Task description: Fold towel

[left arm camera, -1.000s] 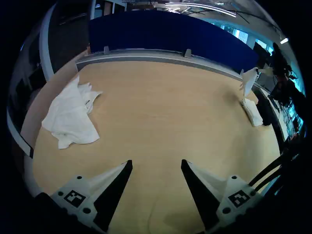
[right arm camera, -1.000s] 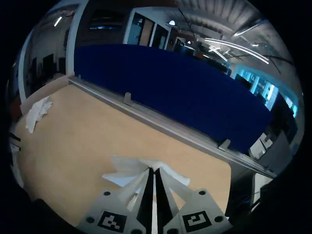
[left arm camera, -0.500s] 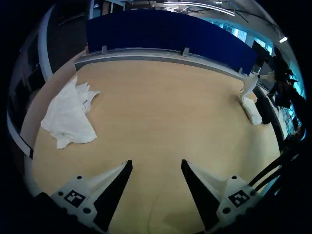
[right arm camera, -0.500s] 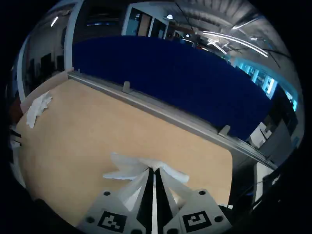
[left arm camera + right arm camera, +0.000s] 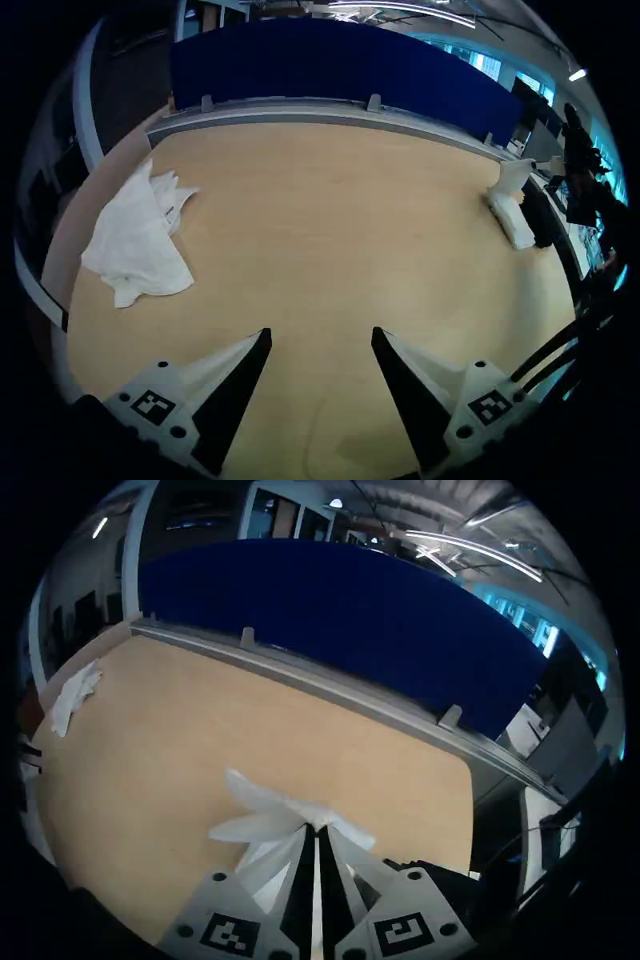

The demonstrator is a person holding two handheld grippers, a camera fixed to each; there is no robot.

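Right gripper [image 5: 318, 838]: fingers clamped together on white towel [image 5: 256, 826], apparently at its edge. Left gripper [image 5: 320, 338]: fingers apart above wooden table [image 5: 336, 216]; crumpled towel [image 5: 136, 240] far left.

Open-plan office: wooden desk [image 5: 336, 216], blue divider screen [image 5: 336, 616], ceiling strip lights [image 5: 472, 544].

Light wooden table [image 5: 336, 216], blue partition [image 5: 320, 64] along its far edge, ceiling strip lights [image 5: 480, 545] overhead
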